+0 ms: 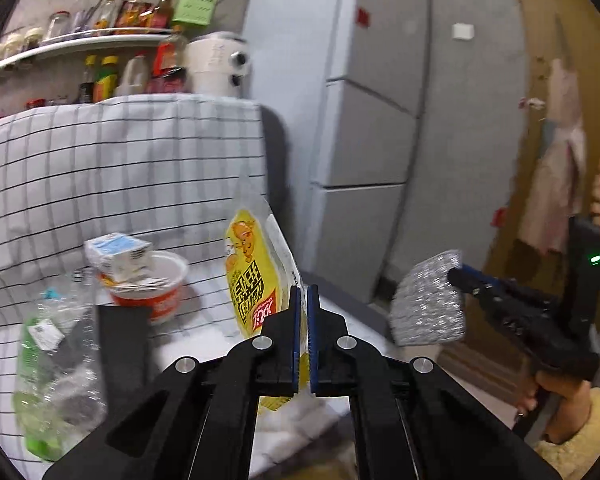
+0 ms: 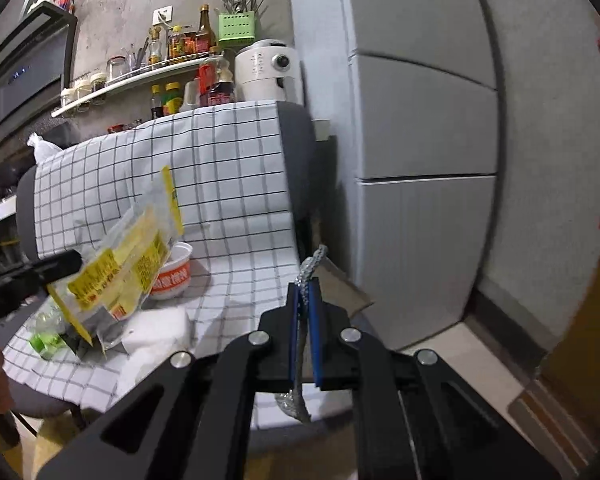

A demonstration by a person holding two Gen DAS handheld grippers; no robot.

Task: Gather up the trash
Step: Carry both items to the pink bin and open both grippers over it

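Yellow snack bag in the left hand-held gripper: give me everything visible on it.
The yellow snack bag is a flat, glossy plastic pouch with clear edges, a yellow printed face carrying a cartoon figure, black characters and a small red label. It looks empty or nearly so and somewhat creased. The left hand-held gripper is shut on its lower edge, holding it upright and lifted above the checked cloth. In the right wrist view the bag hangs tilted in front of the red instant noodle cup.

Your left gripper (image 1: 303, 300) is closed, its blue pads pinching a yellow snack wrapper (image 1: 252, 276) held up off the seat. Your right gripper (image 2: 306, 300) is likewise clamped, its pads nipping a glittery silver pad (image 1: 428, 300), raised out to the right.
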